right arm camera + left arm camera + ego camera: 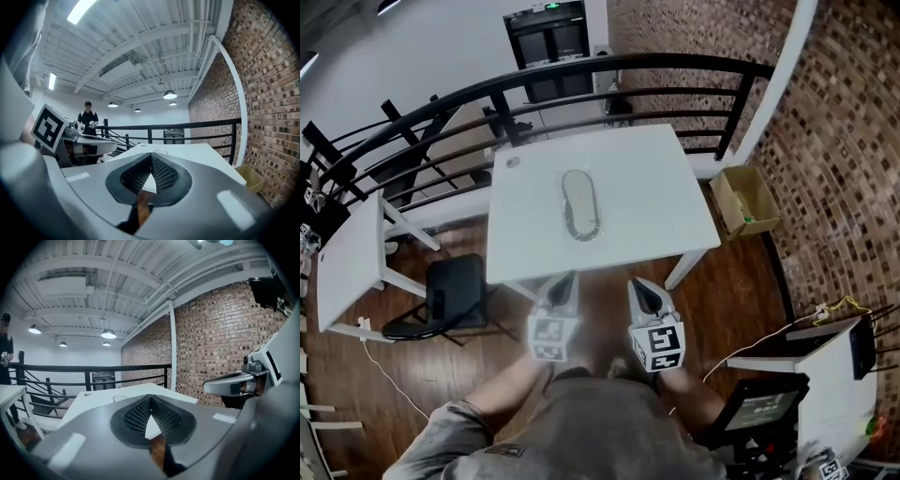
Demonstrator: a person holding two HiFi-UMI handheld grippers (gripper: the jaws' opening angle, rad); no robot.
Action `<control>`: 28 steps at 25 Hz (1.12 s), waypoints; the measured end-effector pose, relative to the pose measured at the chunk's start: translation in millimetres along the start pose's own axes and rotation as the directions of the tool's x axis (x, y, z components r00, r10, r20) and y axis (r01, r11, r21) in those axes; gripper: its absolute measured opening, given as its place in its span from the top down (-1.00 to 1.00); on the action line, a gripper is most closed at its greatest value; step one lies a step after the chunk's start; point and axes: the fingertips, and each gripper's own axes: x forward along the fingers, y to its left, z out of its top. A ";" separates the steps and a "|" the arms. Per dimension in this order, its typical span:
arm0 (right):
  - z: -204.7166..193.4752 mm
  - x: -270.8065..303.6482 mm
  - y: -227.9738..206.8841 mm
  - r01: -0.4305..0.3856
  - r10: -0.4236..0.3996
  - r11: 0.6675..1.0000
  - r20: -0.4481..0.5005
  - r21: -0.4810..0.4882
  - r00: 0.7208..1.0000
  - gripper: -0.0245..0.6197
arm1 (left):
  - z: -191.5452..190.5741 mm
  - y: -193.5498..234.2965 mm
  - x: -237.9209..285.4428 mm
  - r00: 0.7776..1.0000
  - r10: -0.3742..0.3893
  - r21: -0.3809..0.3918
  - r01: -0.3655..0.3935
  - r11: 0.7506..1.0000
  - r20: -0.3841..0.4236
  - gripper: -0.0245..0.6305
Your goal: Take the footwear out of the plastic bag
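A pale oval piece of footwear inside a clear plastic bag lies flat at the middle of the white table. Both grippers hover short of the table's near edge, above the wooden floor, and point at it. My left gripper is shut with nothing in it; the right gripper, beside it, is also shut and empty. In the left gripper view the jaws meet at the tips, with the bag small and far off on the tabletop. The right gripper shows the same shut jaws.
A black chair stands left of the table beside a smaller white table. A black railing curves behind. A cardboard box sits by the brick wall. Another white table stands at lower right. A person stands far back.
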 end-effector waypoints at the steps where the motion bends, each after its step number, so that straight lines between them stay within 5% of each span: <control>1: -1.7 3.8 -5.3 -0.002 0.002 1.000 -0.004 0.004 1.000 0.88 | -2.0 -0.3 6.6 1.000 0.002 0.002 -0.002 1.000 -0.004 0.92; 12: -6.9 58.0 -15.0 -0.018 0.019 1.000 -0.055 0.020 0.998 0.88 | -11.0 32.7 53.2 0.998 0.003 -0.018 -0.004 1.000 -0.059 0.92; 28: -1.2 182.8 -39.4 0.087 -0.086 0.996 -0.129 0.005 0.988 0.88 | -29.4 120.0 166.0 0.990 -0.095 -0.009 0.094 0.996 -0.109 0.92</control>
